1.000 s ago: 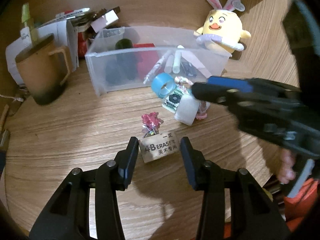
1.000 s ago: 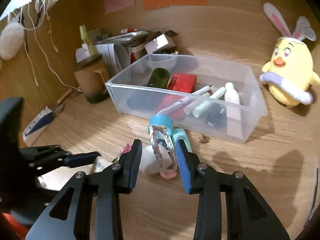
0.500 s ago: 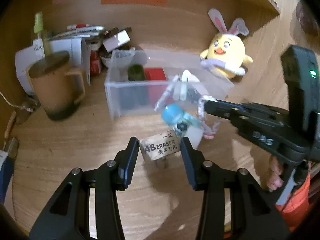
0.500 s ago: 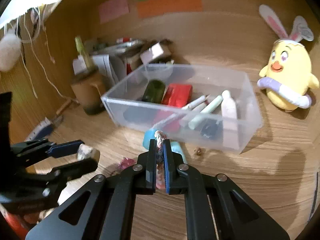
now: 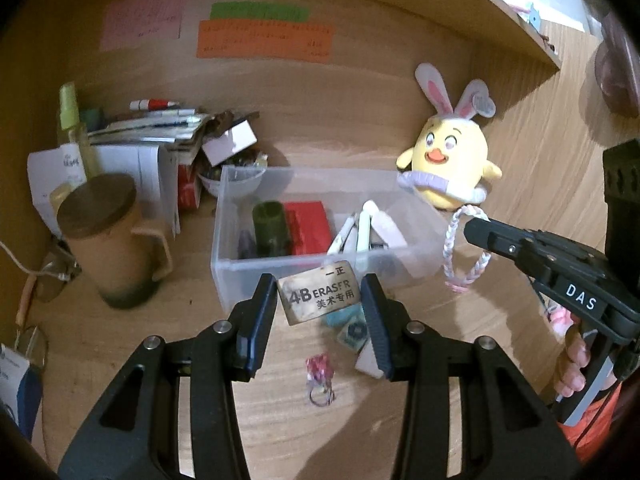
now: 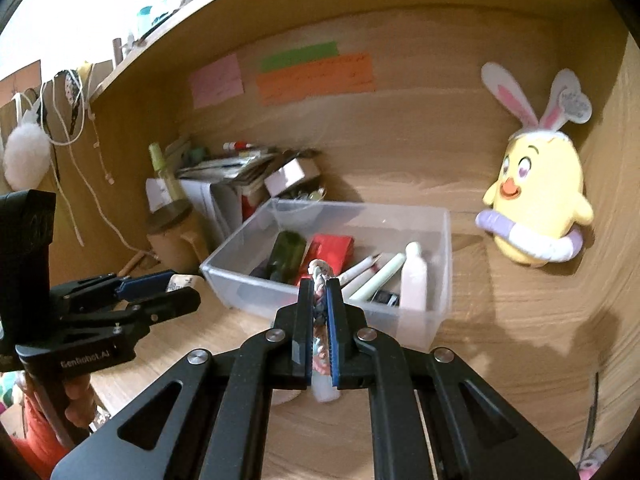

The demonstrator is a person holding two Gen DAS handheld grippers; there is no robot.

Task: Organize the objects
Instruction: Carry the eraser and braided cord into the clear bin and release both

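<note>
My left gripper (image 5: 319, 300) is shut on a tan 4B eraser (image 5: 319, 297) and holds it in the air just in front of the clear plastic bin (image 5: 280, 266). My right gripper (image 6: 319, 288) is shut on a braided pink-and-white bracelet (image 6: 319, 280), also lifted, in front of the bin (image 6: 432, 312). In the left wrist view the bracelet (image 5: 452, 248) hangs as a loop from the right gripper's tip, right of the bin. The bin holds a dark green bottle (image 5: 270, 228), a red box (image 5: 306, 226) and several pens (image 5: 362, 236).
On the desk under the left gripper lie a blue tape roll (image 5: 340, 318), a white block (image 5: 366, 362) and a pink keyring charm (image 5: 318, 368). A brown lidded mug (image 5: 110, 240) stands left of the bin. A yellow plush chick (image 5: 450, 164) sits at the back right. Stacked papers (image 5: 152, 136) are behind.
Both grippers have risen from the desk with their objects. The right gripper closed on the bracelet. The left gripper carried the eraser up toward the bin's front wall.
</note>
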